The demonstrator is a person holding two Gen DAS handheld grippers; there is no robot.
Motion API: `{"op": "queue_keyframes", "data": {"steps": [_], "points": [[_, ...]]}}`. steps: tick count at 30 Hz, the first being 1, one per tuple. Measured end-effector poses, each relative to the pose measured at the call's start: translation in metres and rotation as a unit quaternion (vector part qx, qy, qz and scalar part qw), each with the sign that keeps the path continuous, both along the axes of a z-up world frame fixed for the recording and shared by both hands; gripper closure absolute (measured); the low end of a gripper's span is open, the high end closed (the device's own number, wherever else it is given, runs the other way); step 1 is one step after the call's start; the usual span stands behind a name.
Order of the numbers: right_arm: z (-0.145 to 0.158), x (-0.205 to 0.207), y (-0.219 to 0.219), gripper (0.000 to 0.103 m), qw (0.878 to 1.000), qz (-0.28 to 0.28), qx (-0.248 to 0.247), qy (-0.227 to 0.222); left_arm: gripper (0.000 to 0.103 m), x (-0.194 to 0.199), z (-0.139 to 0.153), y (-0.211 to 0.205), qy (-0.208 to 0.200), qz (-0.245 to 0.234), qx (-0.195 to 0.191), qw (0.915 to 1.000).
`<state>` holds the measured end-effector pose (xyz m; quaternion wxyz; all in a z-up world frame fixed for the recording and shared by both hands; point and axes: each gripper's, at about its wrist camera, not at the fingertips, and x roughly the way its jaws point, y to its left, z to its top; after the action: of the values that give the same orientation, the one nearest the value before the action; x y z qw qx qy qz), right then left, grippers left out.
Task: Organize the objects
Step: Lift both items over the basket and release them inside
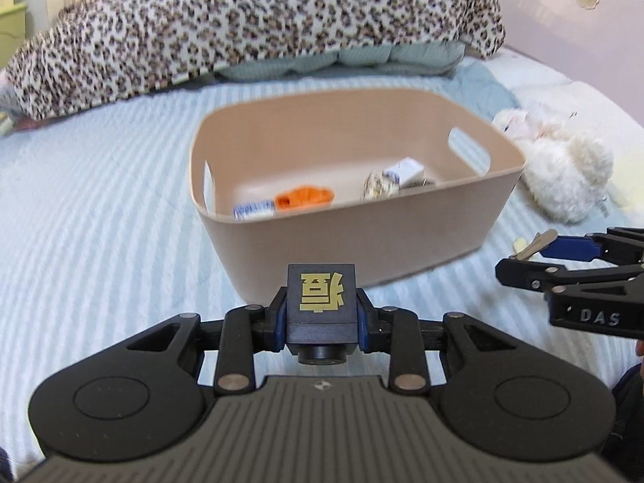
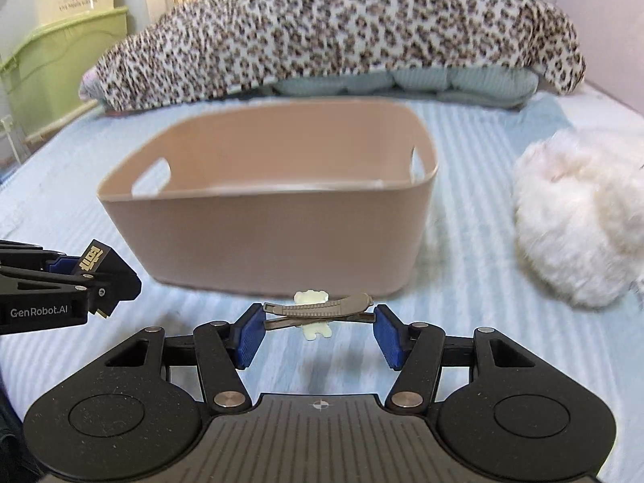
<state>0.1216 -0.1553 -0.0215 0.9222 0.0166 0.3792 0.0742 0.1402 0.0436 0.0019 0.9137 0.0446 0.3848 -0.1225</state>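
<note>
1. The bed (image 1: 100,201) is covered with a pale blue striped quilt; a leopard-print blanket (image 1: 249,20) lies heaped across its far end over a teal quilted cushion (image 2: 463,80).
2. A beige bin (image 1: 354,241) with cut-out handles stands mid-bed. Inside lie an orange item (image 1: 306,197), a small blue-and-white packet (image 1: 253,211) and a white box (image 1: 404,171).
3. A white fluffy toy (image 2: 579,217) rests on the bed just right of the bin. A green plastic crate (image 2: 60,60) stands beside the bed at the left.
4. The left gripper (image 1: 322,314) is narrowed onto a dark cube with a gold character (image 1: 321,298), held in front of the bin's near wall.
5. The right gripper (image 2: 318,316) stands about half open, its blue pads (image 2: 249,332) pressing the two ends of a grey hair clip with a pale charm (image 2: 318,312), held crosswise before the bin.
</note>
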Motion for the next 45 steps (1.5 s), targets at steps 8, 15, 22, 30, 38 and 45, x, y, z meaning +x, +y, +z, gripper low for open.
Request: {"op": "queue_keyframes", "data": {"steps": [8,15,22,30,38,45], "points": [[0.047,-0.001,-0.009,0.047,0.998,0.002,0.007,-0.062,0.070,0.011,0.038,-0.003,-0.035,0.006,-0.014,0.9993],[0.079,0.025,-0.011,0.047,0.994,0.004,-0.011,-0.106,0.070,0.045,0.058,-0.013,-0.061,0.014,0.000,0.9980],[0.086,0.067,-0.011,0.047,0.992,0.000,-0.038,-0.117,0.070,0.091,0.049,-0.021,-0.046,0.035,0.006,0.9983],[0.057,0.116,-0.001,0.047,0.996,-0.001,-0.043,-0.072,0.070,0.138,0.004,-0.035,0.022,0.040,0.044,0.9980],[0.019,0.137,0.016,0.047,0.997,0.010,-0.069,-0.013,0.070,0.155,-0.028,-0.033,0.079,0.057,0.063,0.9933],[0.002,0.136,0.020,0.039,0.996,0.004,-0.084,0.018,0.053,0.152,-0.029,-0.032,0.094,0.056,0.079,0.9909]]}}
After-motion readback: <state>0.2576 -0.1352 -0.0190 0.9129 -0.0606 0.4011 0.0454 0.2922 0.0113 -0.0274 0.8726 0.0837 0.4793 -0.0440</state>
